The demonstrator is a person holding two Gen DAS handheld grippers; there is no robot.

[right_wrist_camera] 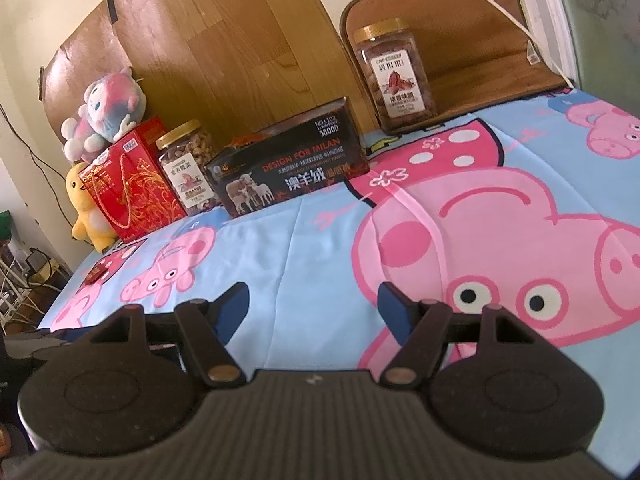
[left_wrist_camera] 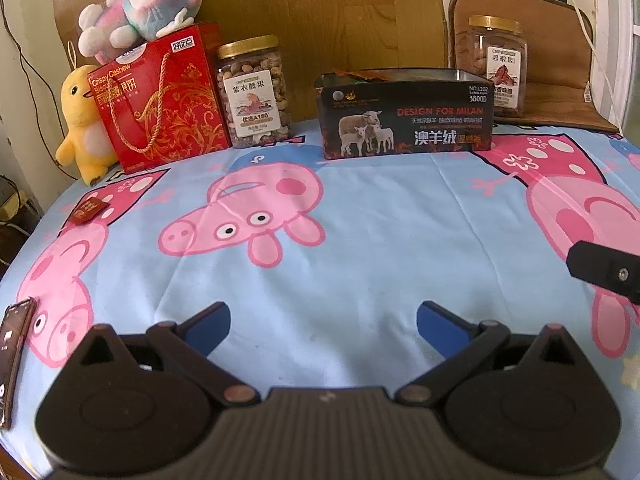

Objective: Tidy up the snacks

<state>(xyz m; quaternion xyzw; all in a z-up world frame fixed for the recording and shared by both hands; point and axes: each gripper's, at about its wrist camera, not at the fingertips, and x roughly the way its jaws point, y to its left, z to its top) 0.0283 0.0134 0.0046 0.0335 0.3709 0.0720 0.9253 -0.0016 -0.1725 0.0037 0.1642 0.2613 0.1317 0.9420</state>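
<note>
An open black tin box (left_wrist_camera: pixel 406 114) (right_wrist_camera: pixel 290 164) printed with sheep stands at the back of the bed, orange wrappers showing inside. A small red snack packet (left_wrist_camera: pixel 88 211) (right_wrist_camera: pixel 98 273) lies on the sheet at the left. A cashew jar (left_wrist_camera: pixel 254 92) (right_wrist_camera: pixel 188 166) stands left of the tin. A pecan jar (left_wrist_camera: pixel 498 66) (right_wrist_camera: pixel 396 76) stands at the back right on a brown mat. My left gripper (left_wrist_camera: pixel 323 322) is open and empty above the sheet. My right gripper (right_wrist_camera: pixel 314 306) is open and empty too. One of the right gripper's fingers (left_wrist_camera: pixel 604 270) shows at the left wrist view's right edge.
A red gift bag (left_wrist_camera: pixel 160 96) (right_wrist_camera: pixel 132 188) stands at the back left with plush toys (left_wrist_camera: pixel 140 8) (right_wrist_camera: pixel 104 120) on and beside it. A phone (left_wrist_camera: pixel 14 354) lies at the near left edge. A wooden board (left_wrist_camera: pixel 320 20) backs the bed. Cables (right_wrist_camera: pixel 20 284) run past the left edge.
</note>
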